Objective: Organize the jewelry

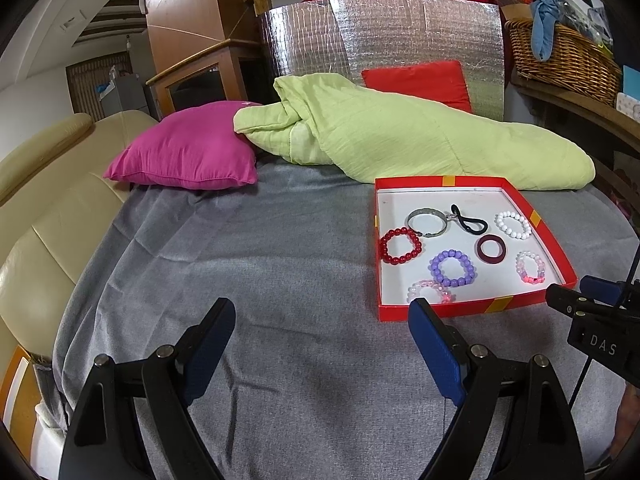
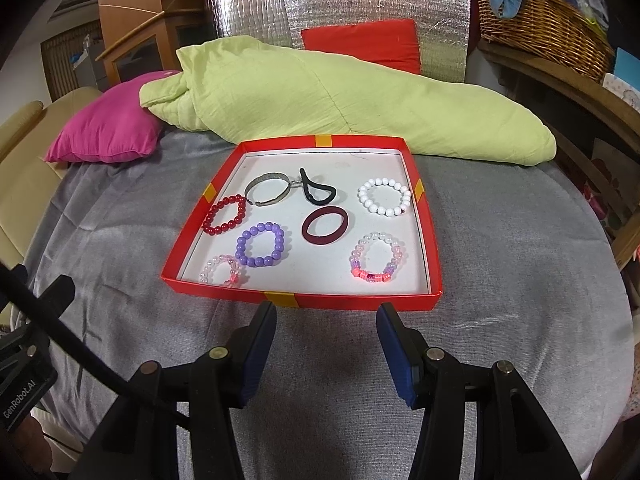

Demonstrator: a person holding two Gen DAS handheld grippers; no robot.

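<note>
left tongs (image 1: 322,318) spread, empty, over grey blanket (image 1: 240,264) | right tongs (image 2: 326,322) spread, empty, just short of red tray (image 2: 416,190) | tray holds bracelets: purple beads (image 2: 260,245), white beads (image 2: 385,197), maroon ring (image 2: 325,225)

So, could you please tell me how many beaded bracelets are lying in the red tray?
5, all inside the red tray: red bracelet at left, purple bracelet centre-front, white bracelet back right, clear-pink bracelet front left, pink-lilac bracelet front right. None seems hidden.

Pink pillow (image 1: 188,152), green quilt (image 1: 400,136)
</note>
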